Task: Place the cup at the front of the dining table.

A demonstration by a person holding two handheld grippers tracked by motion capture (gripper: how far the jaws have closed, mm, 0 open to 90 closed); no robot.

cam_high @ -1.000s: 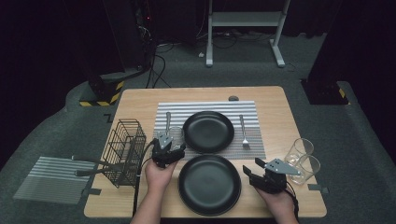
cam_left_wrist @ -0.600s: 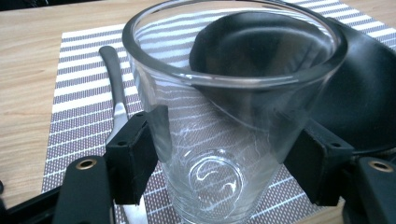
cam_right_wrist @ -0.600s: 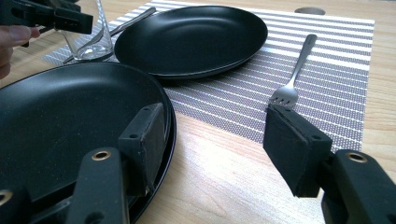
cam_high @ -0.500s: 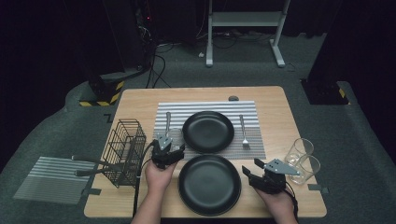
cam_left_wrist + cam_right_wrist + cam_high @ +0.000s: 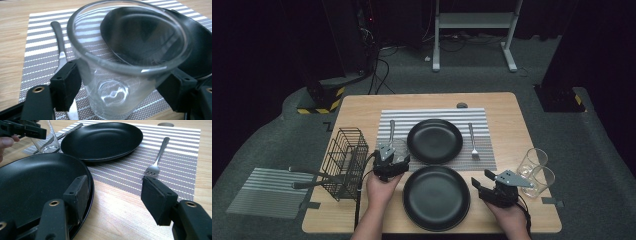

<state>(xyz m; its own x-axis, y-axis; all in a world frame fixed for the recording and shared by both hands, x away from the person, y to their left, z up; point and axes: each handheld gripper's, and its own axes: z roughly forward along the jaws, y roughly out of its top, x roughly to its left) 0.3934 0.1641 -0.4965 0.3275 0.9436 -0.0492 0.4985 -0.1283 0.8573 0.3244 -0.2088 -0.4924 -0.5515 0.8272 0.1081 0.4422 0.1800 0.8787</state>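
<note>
The glass stands upright on the striped placemat, at its near left corner, just beside the far black plate and with a spoon lying on the mat just to its other side. I have my left gripper around the glass: its jaws have just been opening, and in the left gripper view the left pad sits right at the wall while the right pad stands a little off it, so I read them as loosened, with the glass between them but no longer pressed. My right gripper hangs with its jaws apart and nothing in them at the right edge of the near black plate, one pad over the plate's rim. A fork lies on the mat beyond it, and two more tumblers stand at the table's right edge.
</note>
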